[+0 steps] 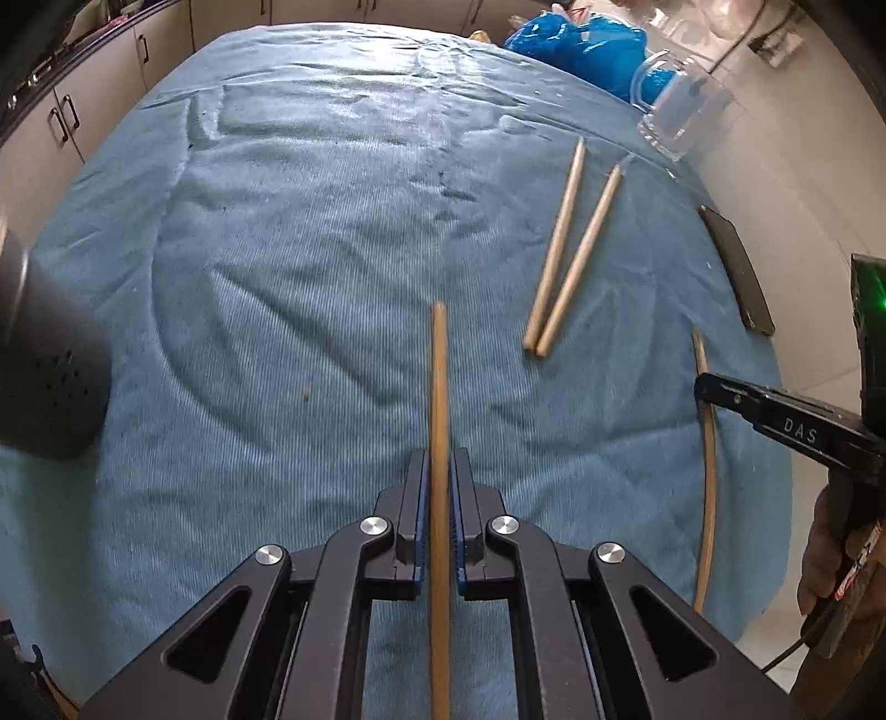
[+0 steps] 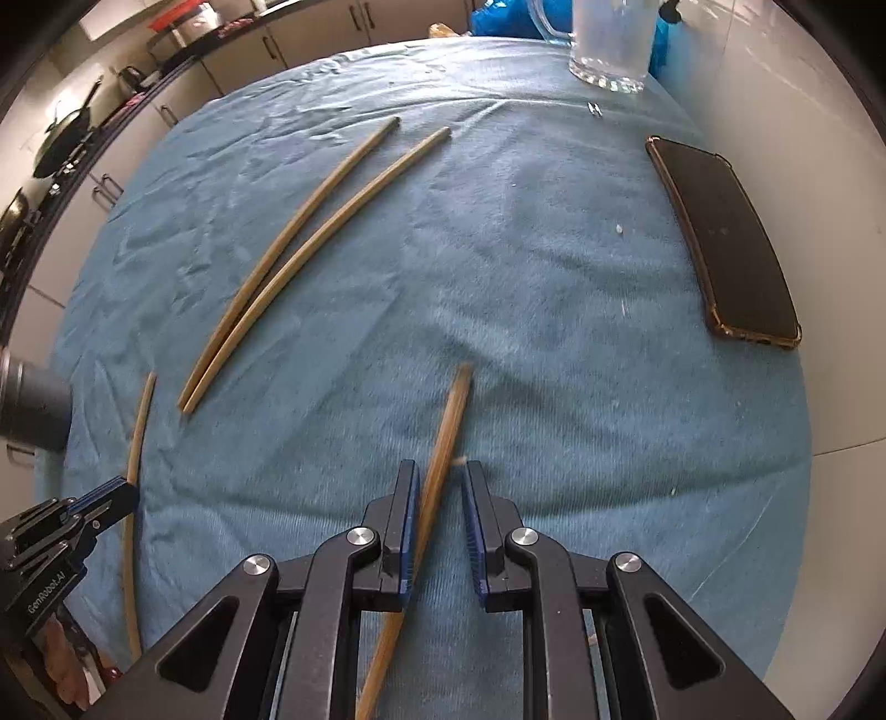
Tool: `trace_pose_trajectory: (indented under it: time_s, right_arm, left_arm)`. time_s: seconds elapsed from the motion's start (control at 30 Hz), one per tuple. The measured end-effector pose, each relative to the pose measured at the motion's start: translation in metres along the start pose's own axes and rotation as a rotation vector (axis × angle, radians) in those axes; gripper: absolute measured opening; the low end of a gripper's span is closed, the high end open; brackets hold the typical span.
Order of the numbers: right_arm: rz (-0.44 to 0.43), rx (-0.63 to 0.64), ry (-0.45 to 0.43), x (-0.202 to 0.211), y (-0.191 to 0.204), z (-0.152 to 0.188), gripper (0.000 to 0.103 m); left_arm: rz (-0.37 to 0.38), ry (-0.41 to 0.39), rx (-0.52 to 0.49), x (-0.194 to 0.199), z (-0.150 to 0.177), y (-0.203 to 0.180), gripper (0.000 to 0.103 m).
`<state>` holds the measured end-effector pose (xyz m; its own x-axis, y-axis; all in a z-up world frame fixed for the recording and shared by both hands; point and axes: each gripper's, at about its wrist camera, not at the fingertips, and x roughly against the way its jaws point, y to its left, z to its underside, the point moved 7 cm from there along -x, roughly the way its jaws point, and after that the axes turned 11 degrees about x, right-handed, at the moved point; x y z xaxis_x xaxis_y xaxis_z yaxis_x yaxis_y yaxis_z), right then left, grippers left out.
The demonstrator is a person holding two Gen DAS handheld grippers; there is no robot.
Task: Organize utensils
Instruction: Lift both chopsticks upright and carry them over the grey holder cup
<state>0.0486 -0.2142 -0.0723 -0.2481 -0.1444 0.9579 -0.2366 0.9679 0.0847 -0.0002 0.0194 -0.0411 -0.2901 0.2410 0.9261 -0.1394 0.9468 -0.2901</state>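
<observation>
Wooden chopsticks lie on a blue cloth. My left gripper is shut on one chopstick that points straight ahead; it shows at the left in the right wrist view. My right gripper is open, its jaws on either side of another chopstick that leans against the left jaw; this chopstick shows at the right in the left wrist view. A pair of chopsticks lies side by side ahead, also in the right wrist view.
A glass mug stands at the far right corner, also in the right wrist view. A black phone lies near the right edge of the cloth. A blue plastic bag sits behind the mug. A dark cylinder is at the left.
</observation>
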Motion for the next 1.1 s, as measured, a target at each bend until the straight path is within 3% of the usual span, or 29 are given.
trace_pose_trajectory:
  time_s: [0.2, 0.43, 0.57, 0.67, 0.7, 0.77, 0.93, 1.1]
  right_arm:
    - [0.008, -0.029, 0.045, -0.005, -0.007, -0.014, 0.024]
    - [0.008, 0.020, 0.107, -0.012, -0.001, -0.026, 0.032]
    - [0.012, 0.016, 0.139, -0.015, -0.001, -0.033, 0.032]
    - [0.064, 0.052, 0.138, -0.017, 0.004, -0.038, 0.031]
    - [0.081, 0.070, 0.128, -0.018, 0.010, -0.041, 0.027]
    - [0.088, 0.101, 0.101, -0.017, 0.021, -0.040, 0.010]
    - [0.069, 0.117, 0.012, -0.010, 0.039, -0.030, 0.007]
    - [0.018, 0.121, -0.165, 0.028, 0.052, -0.020, 0.007]
  left_arm:
    - [-0.028, 0.014, 0.015, -0.006, -0.020, -0.002, 0.008]
    - [-0.063, 0.007, -0.010, -0.011, -0.034, -0.008, 0.008]
    - [-0.065, 0.005, -0.024, -0.013, -0.037, -0.011, 0.008]
    - [-0.073, 0.008, -0.060, -0.015, -0.039, -0.014, 0.008]
    - [-0.074, 0.009, -0.075, -0.015, -0.039, -0.015, 0.008]
    - [-0.064, 0.006, -0.092, -0.016, -0.040, -0.016, 0.008]
    - [-0.016, -0.055, -0.053, -0.004, -0.034, -0.008, 0.005]
    - [0.096, -0.175, -0.037, 0.040, -0.021, -0.007, 0.005]
